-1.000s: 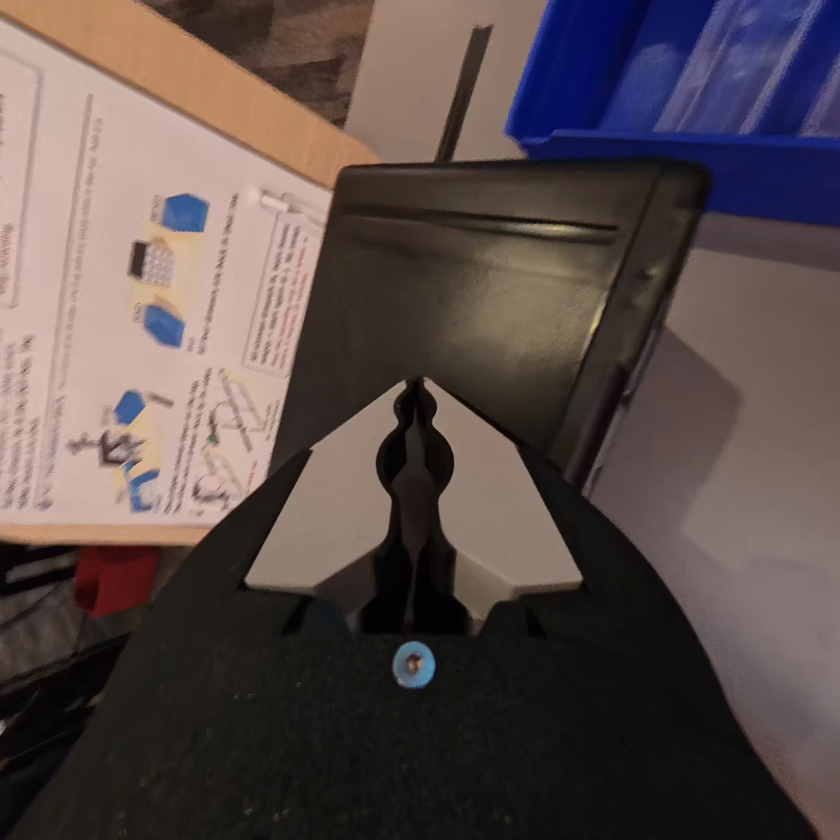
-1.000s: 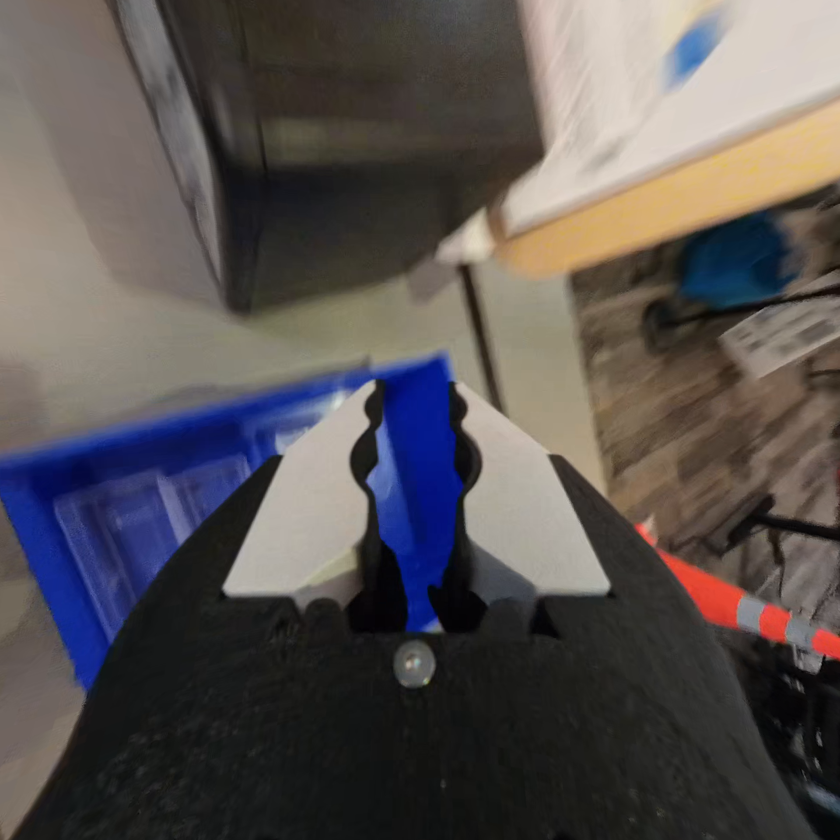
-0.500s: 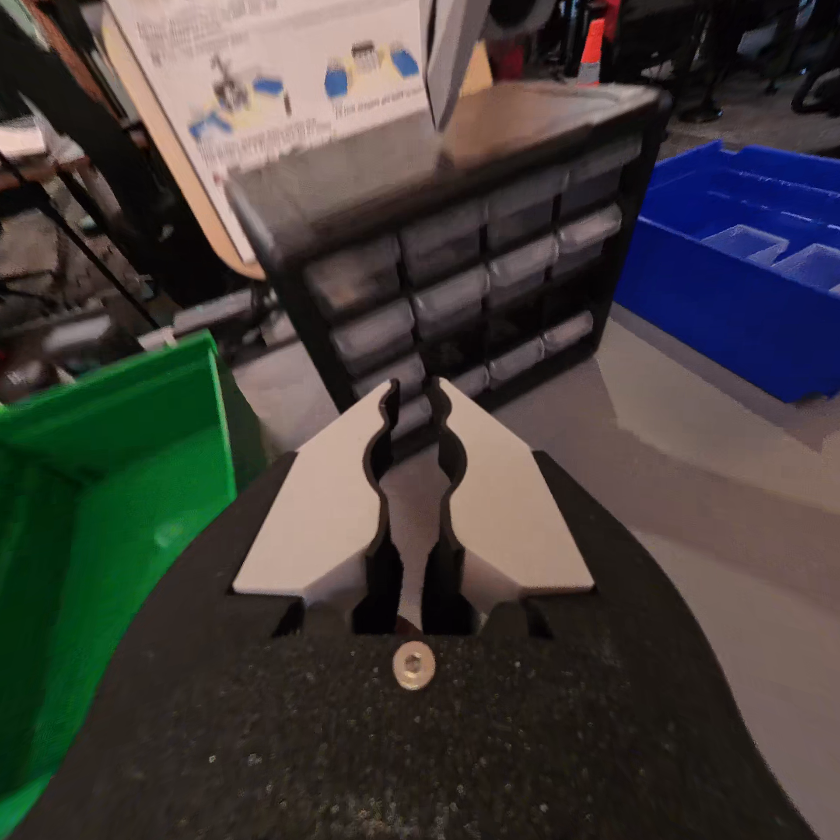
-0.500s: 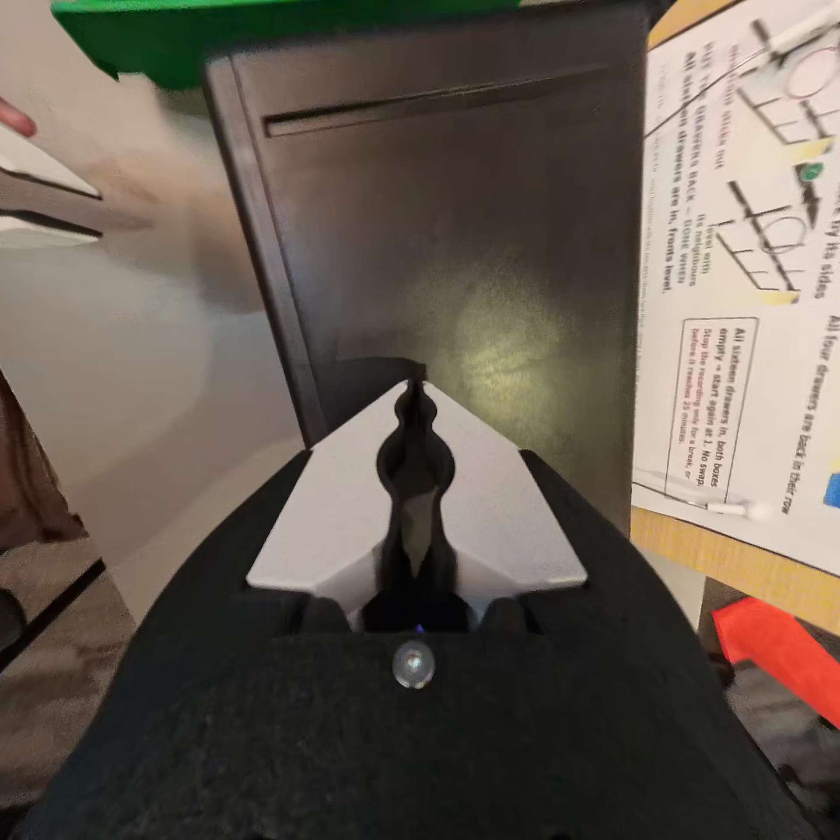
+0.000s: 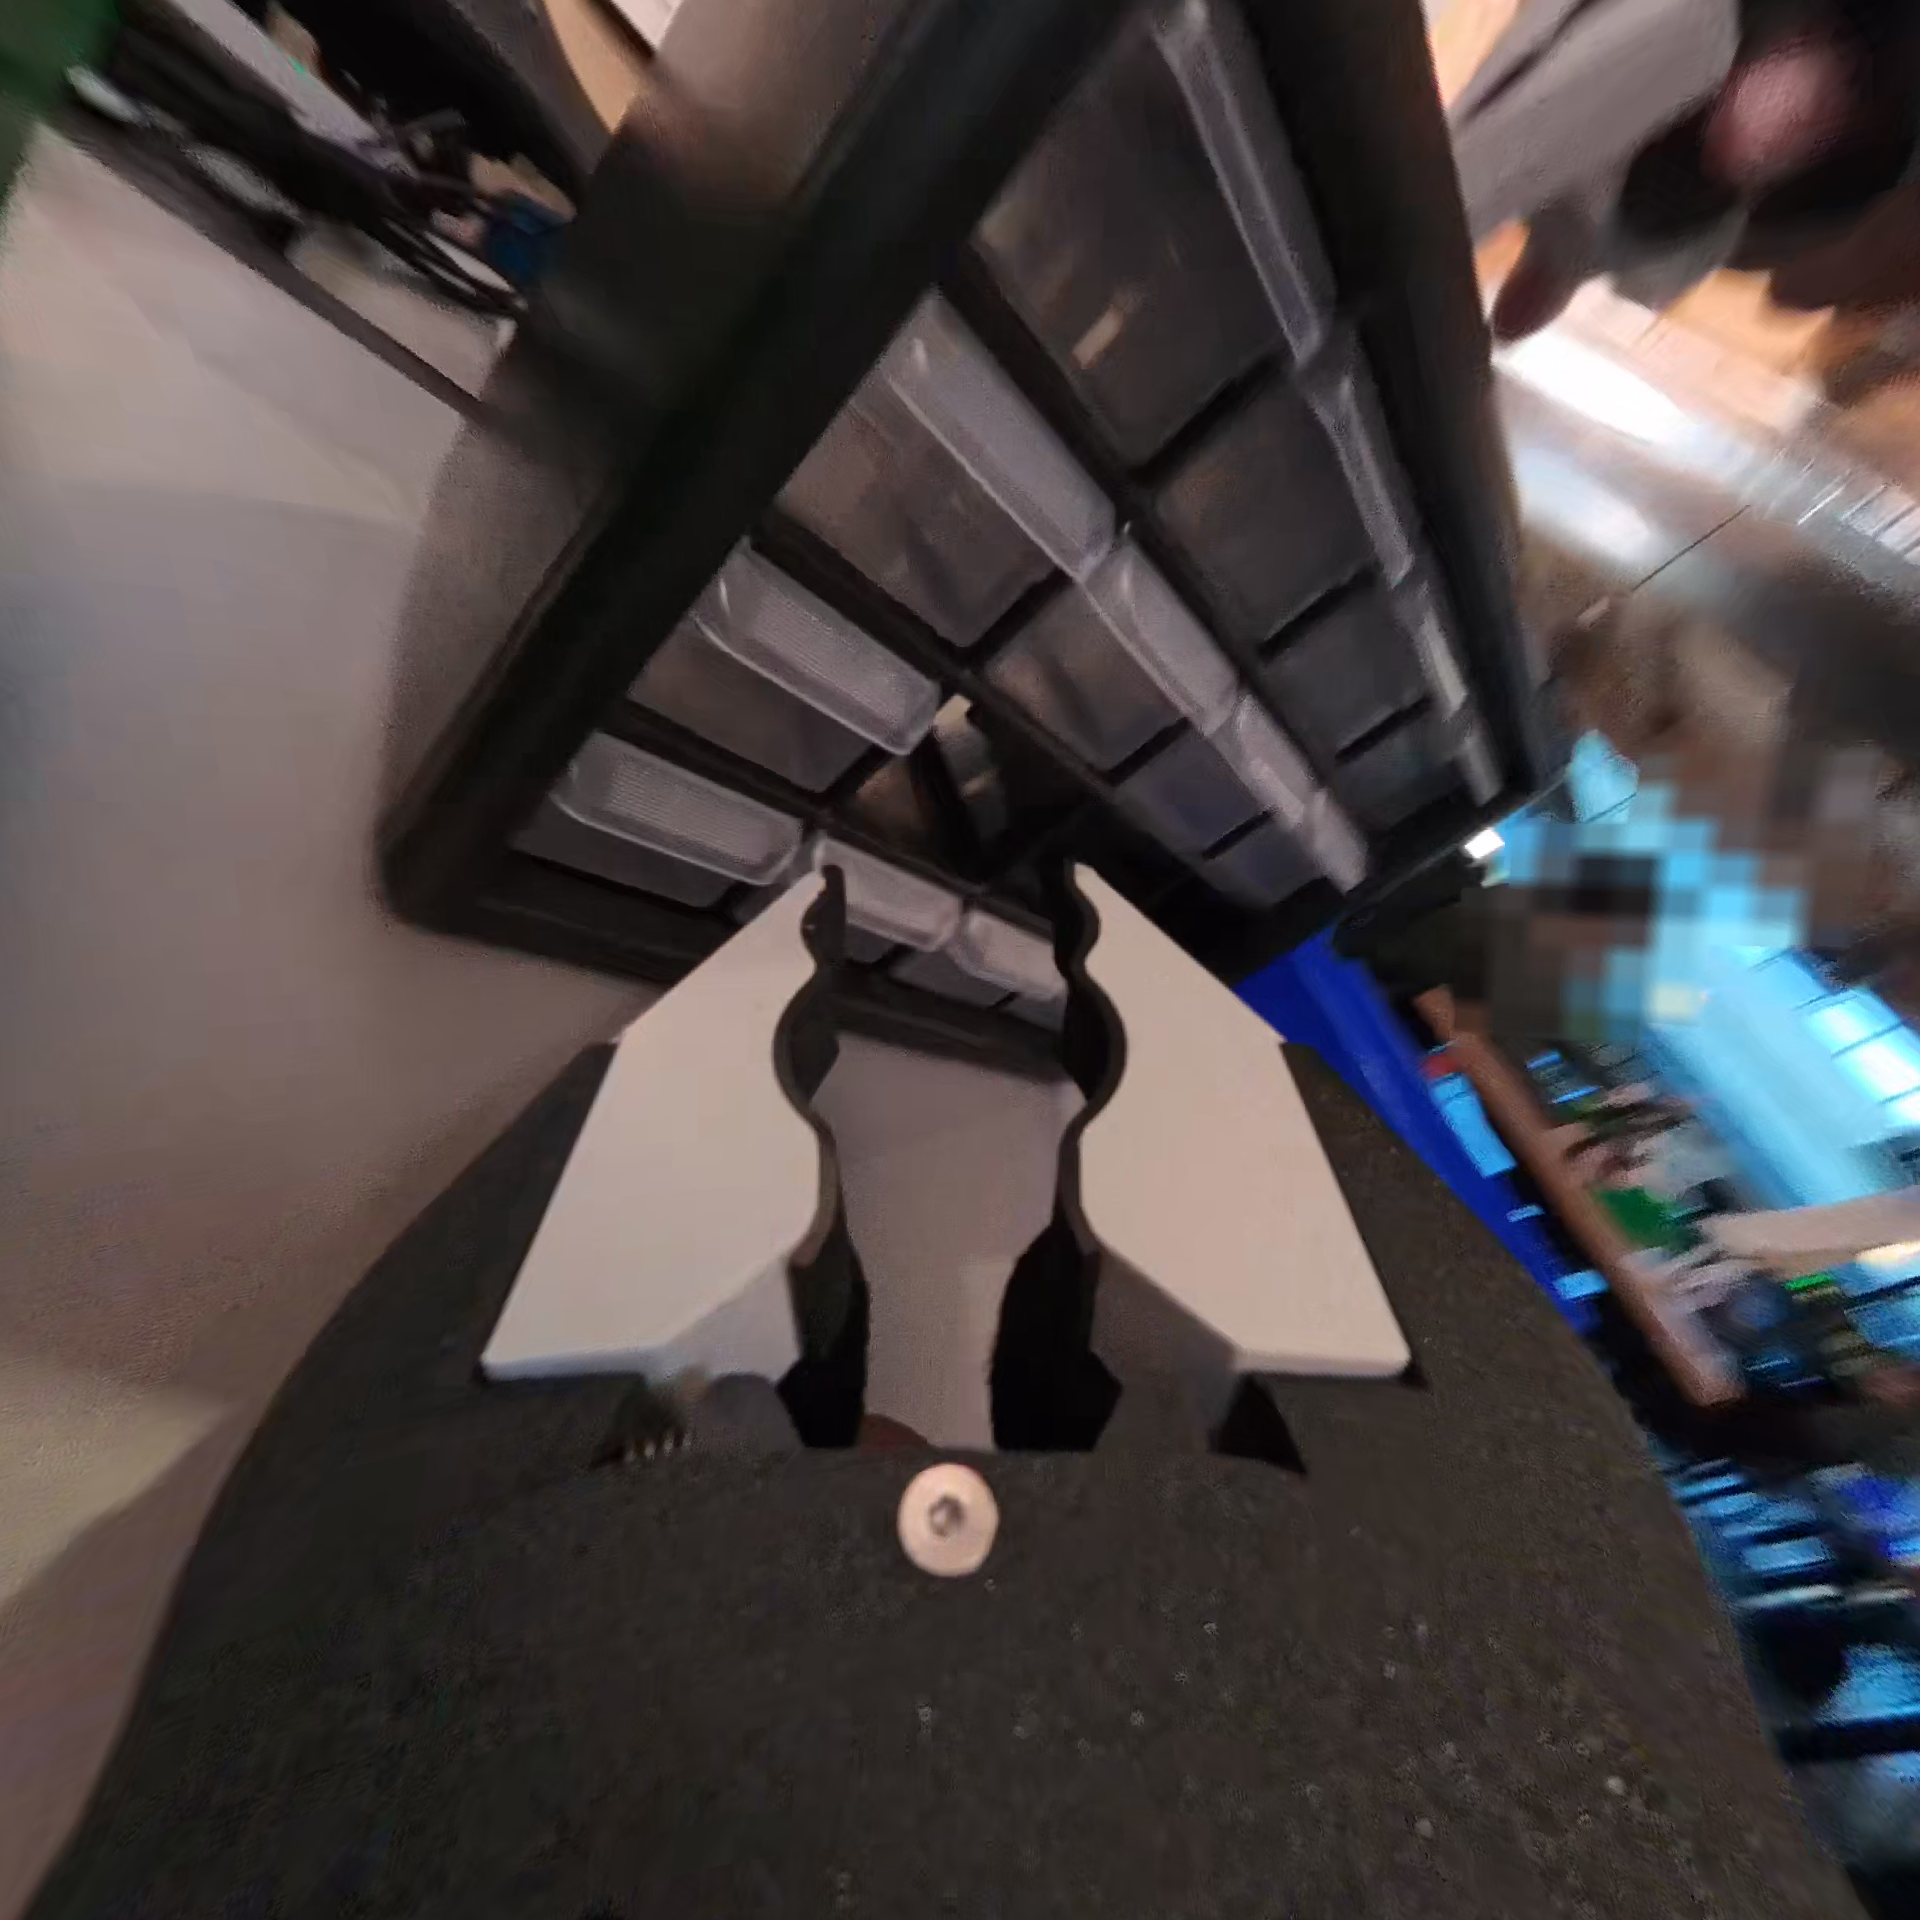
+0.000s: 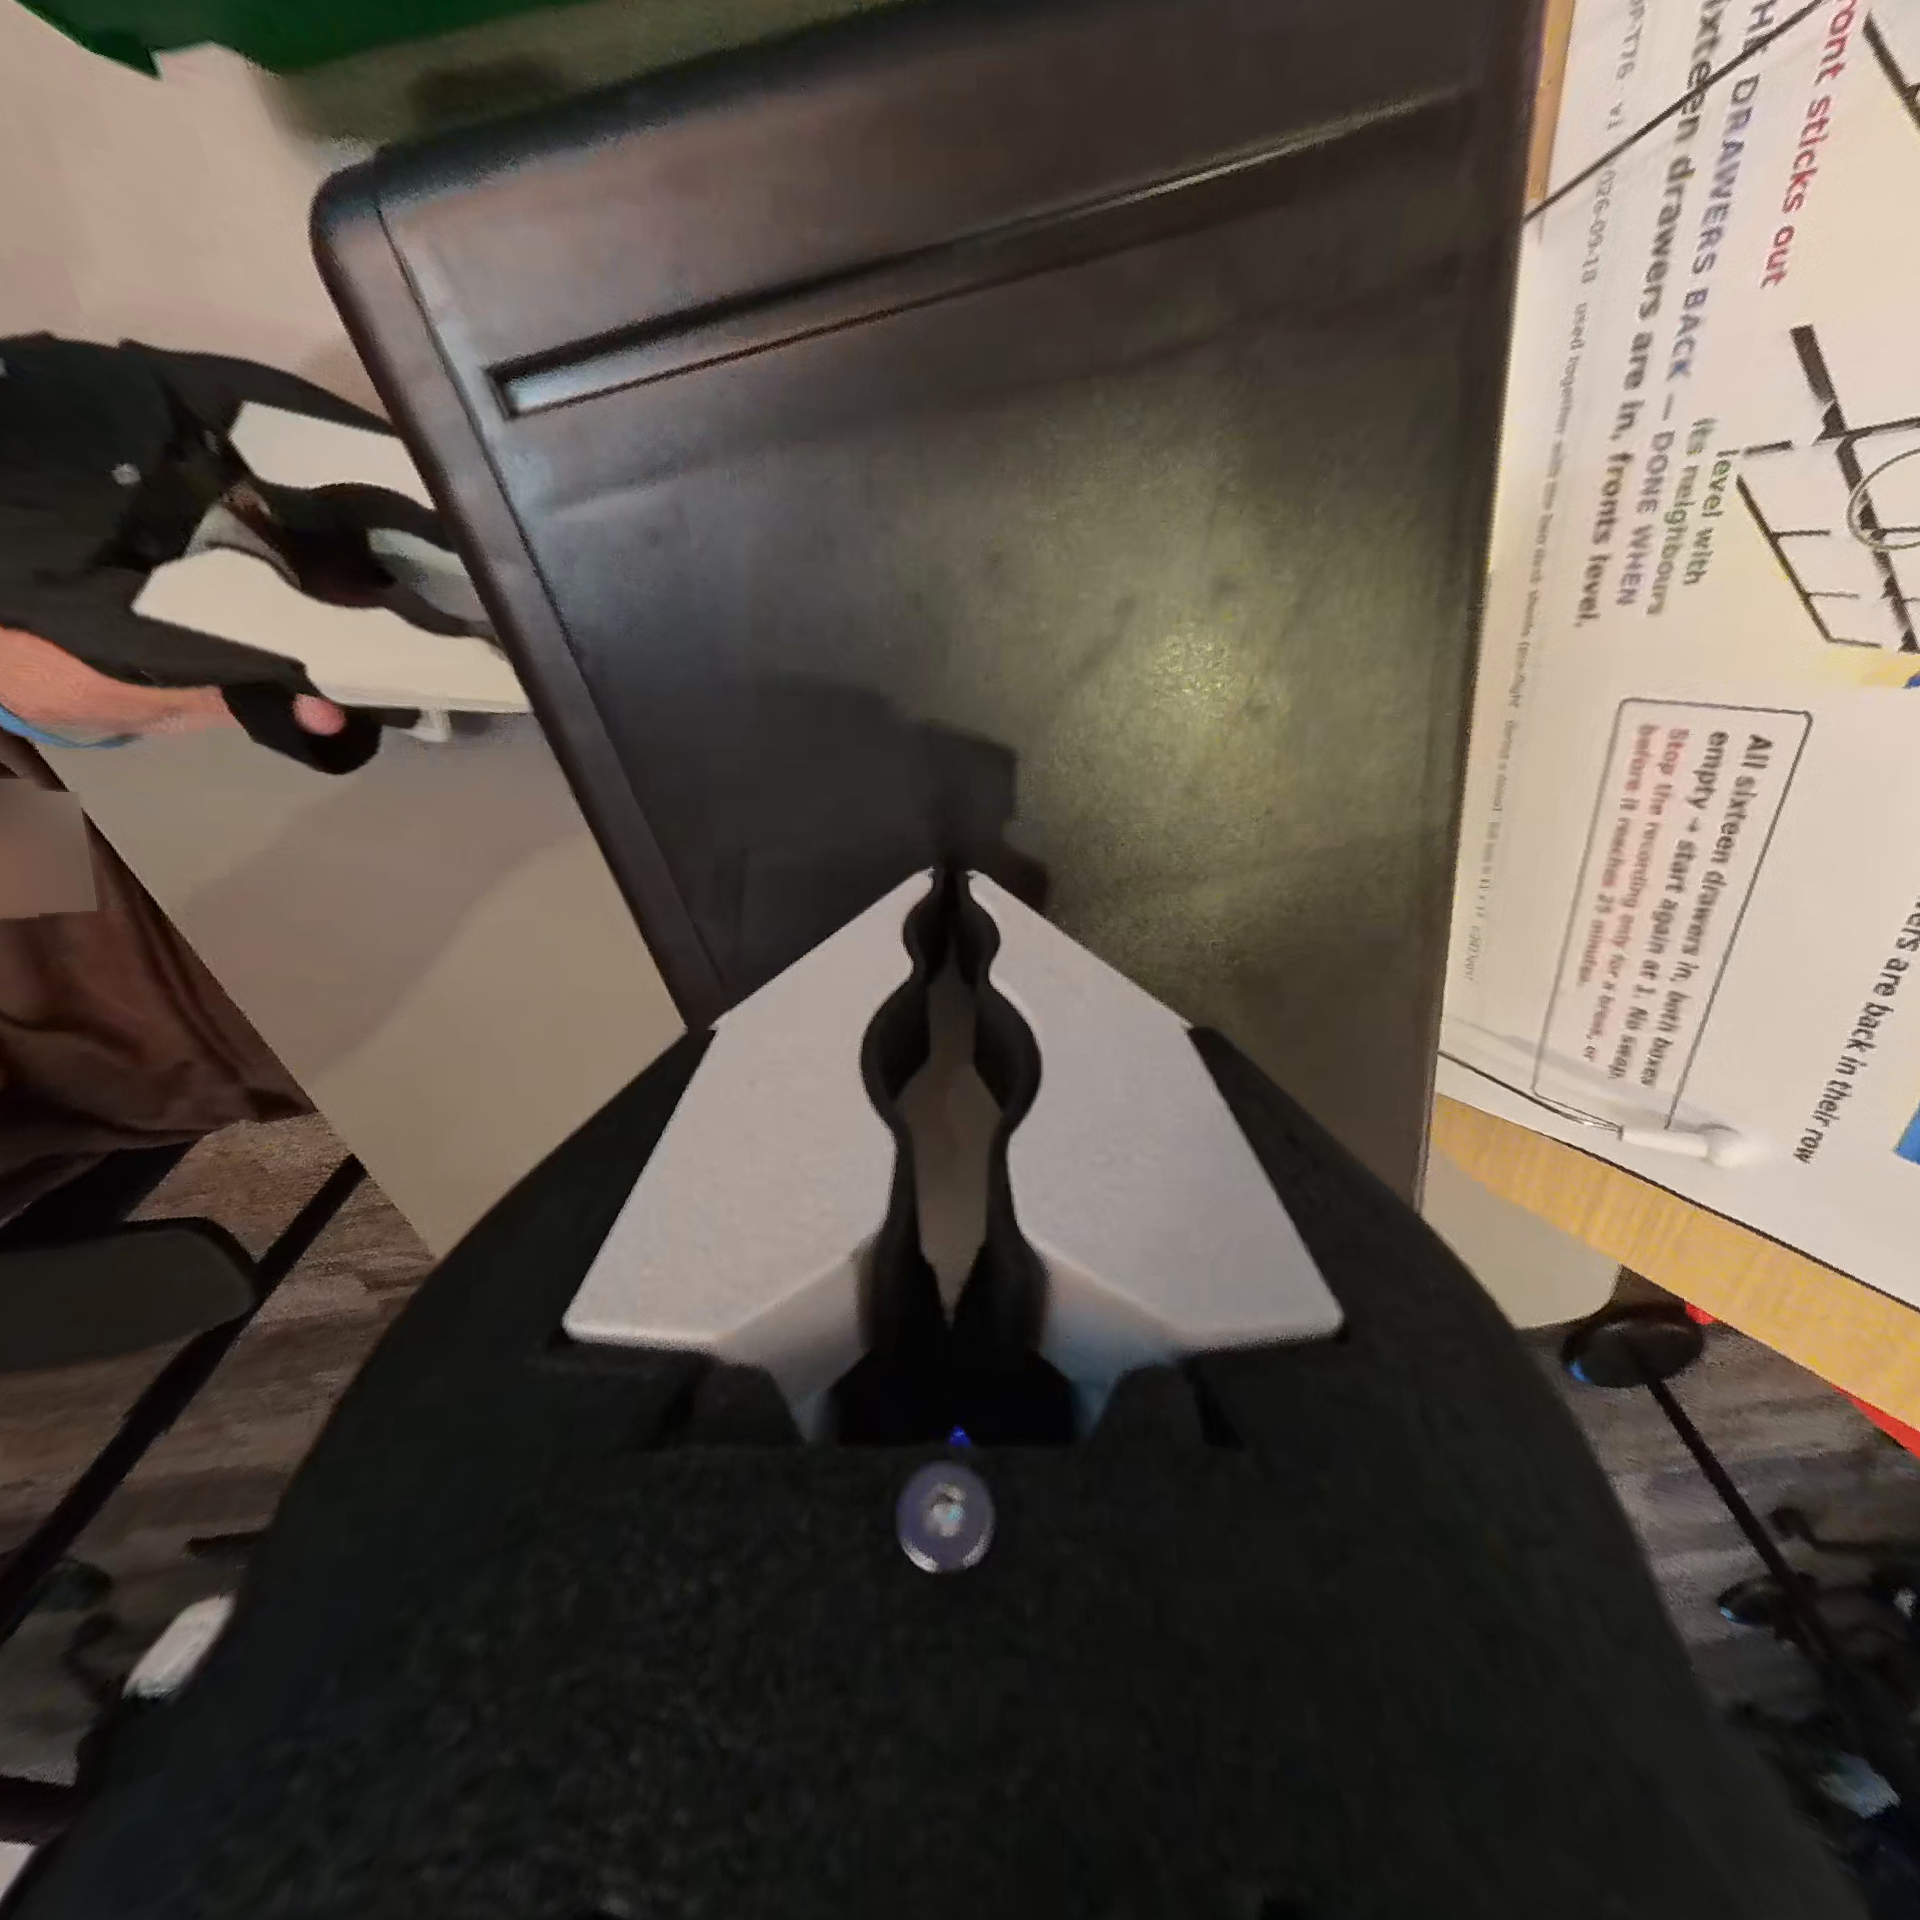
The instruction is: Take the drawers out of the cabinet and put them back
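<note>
The black cabinet (image 5: pixel 727 343) fills the left wrist view, rolled at a slant, its front full of clear drawers (image 5: pixel 935 499). One slot (image 5: pixel 914 779) in the lower rows looks dark and empty. My left gripper (image 5: pixel 945 904) is open and empty, its tips close in front of a bottom-row drawer (image 5: pixel 904 904). In the right wrist view my right gripper (image 6: pixel 951 883) is shut and empty, tips against the cabinet's plain black panel (image 6: pixel 1039 520). The left gripper (image 6: pixel 416 592), held by a hand, shows at the cabinet's left edge.
A blue bin (image 5: pixel 1320 997) sits right of the cabinet. A green bin's edge (image 6: pixel 520 21) shows above the cabinet. A printed sheet on a board (image 6: pixel 1714 623) lies right of it. The grey table (image 5: pixel 208 935) extends left. A blurred person is at the upper right (image 5: pixel 1662 125).
The left view has rolled and moved close to the cabinet's lower drawers, and its jaws have opened wider. The right gripper stays shut on the black panel; the left gripper now shows beside it.
</note>
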### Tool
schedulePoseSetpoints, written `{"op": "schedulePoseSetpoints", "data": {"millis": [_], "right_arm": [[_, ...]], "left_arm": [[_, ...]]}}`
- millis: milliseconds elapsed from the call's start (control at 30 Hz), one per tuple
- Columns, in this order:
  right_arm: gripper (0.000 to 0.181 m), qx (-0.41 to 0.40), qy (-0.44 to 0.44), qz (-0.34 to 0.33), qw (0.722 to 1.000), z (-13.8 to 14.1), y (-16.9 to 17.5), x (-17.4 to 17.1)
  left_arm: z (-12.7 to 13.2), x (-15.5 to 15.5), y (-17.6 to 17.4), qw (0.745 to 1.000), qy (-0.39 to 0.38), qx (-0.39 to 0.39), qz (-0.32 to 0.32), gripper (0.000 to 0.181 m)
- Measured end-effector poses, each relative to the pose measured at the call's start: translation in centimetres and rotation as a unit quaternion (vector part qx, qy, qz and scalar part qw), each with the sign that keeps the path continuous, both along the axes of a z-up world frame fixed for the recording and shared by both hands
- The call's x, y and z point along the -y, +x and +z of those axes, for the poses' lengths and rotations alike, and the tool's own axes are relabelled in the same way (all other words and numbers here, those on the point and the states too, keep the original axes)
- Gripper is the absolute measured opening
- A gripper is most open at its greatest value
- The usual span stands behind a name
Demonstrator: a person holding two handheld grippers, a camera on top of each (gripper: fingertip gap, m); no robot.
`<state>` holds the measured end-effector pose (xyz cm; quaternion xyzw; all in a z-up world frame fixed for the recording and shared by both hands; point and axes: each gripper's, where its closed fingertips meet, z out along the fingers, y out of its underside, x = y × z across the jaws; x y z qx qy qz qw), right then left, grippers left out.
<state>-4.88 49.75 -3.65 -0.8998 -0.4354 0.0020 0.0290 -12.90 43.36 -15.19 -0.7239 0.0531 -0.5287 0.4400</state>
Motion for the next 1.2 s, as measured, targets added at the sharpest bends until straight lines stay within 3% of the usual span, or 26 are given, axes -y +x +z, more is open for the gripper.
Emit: {"op": "schedulePoseSetpoints", "data": {"millis": [133, 400, 467, 700, 767, 1200], "right_arm": [[0.000, 0.012, 0.022, 0.020, 0.999, 0.0, 0.0, 0.0], [0.000, -0.029, 0.032, 0.002, 0.999, 0.0, 0.0, 0.0], [0.000, -0.035, 0.033, 0.000, 0.999, 0.0, 0.0, 0.0], [0.000, -0.031, 0.024, -0.002, 0.999, 0.0, 0.0, 0.0], [0.000, -0.029, 0.024, -0.001, 0.999, 0.0, 0.0, 0.0], [0.000, -0.030, 0.029, -0.011, 0.999, 0.0, 0.0, 0.0]], "left_arm": [[0.4, -1.8, 0.0, 0.994, -0.043, 0.093, 0.042, 0.037], [0.2, -5.2, -0.8, 0.970, -0.119, 0.172, 0.122, 0.025], [0.4, -5.4, -0.8, 0.966, -0.122, 0.195, 0.122, 0.017], [0.5, -5.3, -0.8, 0.954, -0.120, 0.248, 0.118, 0.015], [0.9, -5.0, -0.8, 0.951, -0.116, 0.268, 0.107, 0.007], [0.9, -3.3, -1.3, 0.951, -0.107, 0.280, 0.075, 0.004]]}}
